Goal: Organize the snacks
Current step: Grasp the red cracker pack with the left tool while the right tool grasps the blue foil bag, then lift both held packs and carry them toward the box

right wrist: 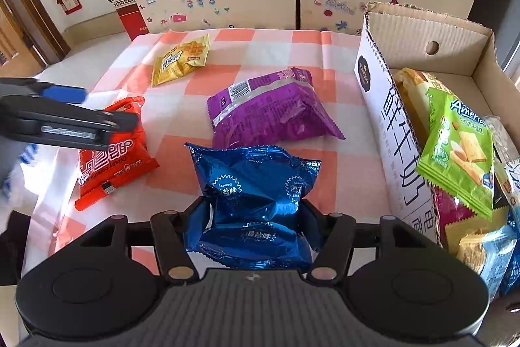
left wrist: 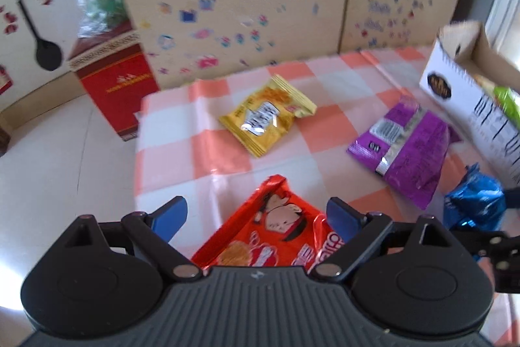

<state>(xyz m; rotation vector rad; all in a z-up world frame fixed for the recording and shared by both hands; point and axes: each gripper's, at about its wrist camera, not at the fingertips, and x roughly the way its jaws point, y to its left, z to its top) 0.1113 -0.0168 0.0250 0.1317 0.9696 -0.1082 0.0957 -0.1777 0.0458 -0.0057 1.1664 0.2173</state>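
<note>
- Right gripper [right wrist: 256, 210]: clamped on the blue pack [right wrist: 256, 204], foil pinched and creased at both sides between the jaws; pack low over the checked cloth [right wrist: 341, 171], whether touching it or just clear cannot be told.
- Left gripper [left wrist: 256, 217]: jaws wide, holding nothing; poised over the red pack [left wrist: 276, 233], one finger on either side, pads apart from the wrapper.
- Red pack: flat on the cloth near its left edge, in the right view partly hidden under the left gripper.
- Purple pack [right wrist: 273, 106]: lying just beyond the blue one, mid-cloth. Yellow pack [right wrist: 180, 59]: farthest back, well apart from the rest.
- Box [right wrist: 383, 106]: open-topped, at the cloth's right side, already holding a green pack [right wrist: 461, 152] and several others.
- Step in hand, as judged: blue pack gripped and ready for transfer to the box; red pack being lined up for a grasp.
- Next move, right: lift high enough to clear the box wall, carry rightward, release above the packs inside.
- Next move, left: lower, close across the red pack's width; left view is blurred, so alignment probably good but not certain.
- Left on the cloth afterwards: purple and yellow packs.
</note>
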